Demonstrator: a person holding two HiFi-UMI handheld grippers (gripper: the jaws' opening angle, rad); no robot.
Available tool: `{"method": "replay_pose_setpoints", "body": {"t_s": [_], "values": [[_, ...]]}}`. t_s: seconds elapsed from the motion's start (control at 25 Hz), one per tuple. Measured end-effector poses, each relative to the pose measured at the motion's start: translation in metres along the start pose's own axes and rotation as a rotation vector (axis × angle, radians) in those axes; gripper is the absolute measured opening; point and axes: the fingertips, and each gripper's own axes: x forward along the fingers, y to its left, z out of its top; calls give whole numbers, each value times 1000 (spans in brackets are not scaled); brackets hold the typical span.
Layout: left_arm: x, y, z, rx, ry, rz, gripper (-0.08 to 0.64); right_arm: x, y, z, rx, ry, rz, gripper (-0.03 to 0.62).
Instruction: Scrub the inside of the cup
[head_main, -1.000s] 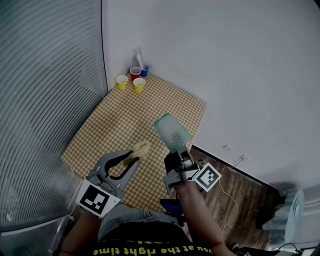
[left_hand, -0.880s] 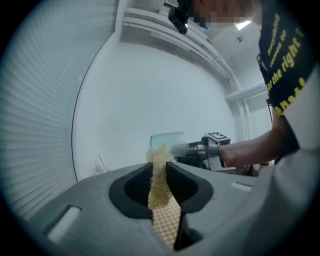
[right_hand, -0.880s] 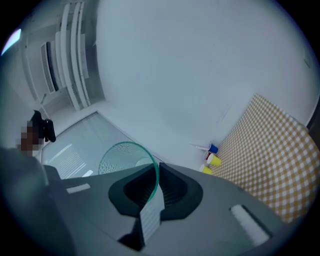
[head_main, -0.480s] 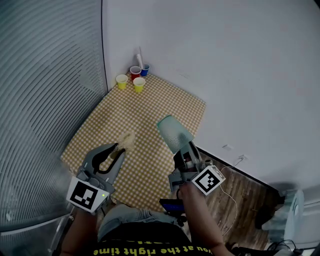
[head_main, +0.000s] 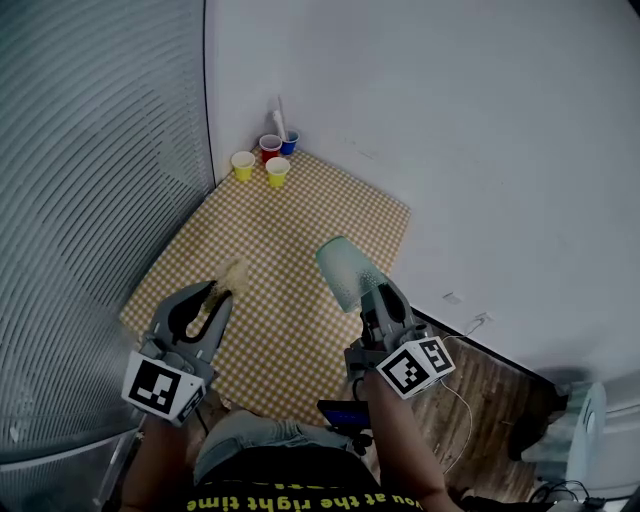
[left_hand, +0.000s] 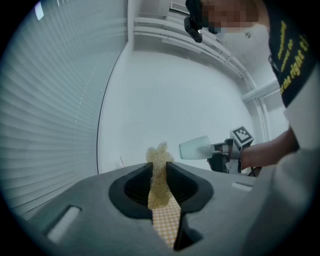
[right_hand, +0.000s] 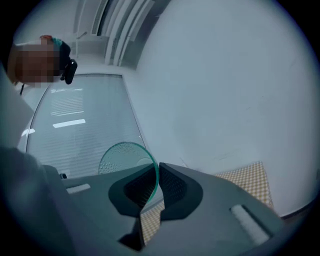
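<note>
Where right tool grips, cup protrudes.

Person is wearing a black shirt carrying yellow lettering across the front, with grey-blue fabric showing beyond its hem. Left gripper and right gripper are both showing grey moulded bodies with black ribbed jaw linings. Each is carrying a white cube printed with black square markers: left cube, right cube.
</note>
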Motion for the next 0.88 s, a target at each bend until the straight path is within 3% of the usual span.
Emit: {"method": "replay_pose_setpoints", "body": {"t_s": [0.2,0.4,0.88], "values": [[-3,7,3,-1,-8,28,86,-2,5,7,-145,2,-21,23],[-6,12,3,4,-17,44,86,-6,9,15,-227,-25,-44,23],[-13,27,10,-3,-46,80,86,-8,10,19,-281,-30,-67,23]]}}
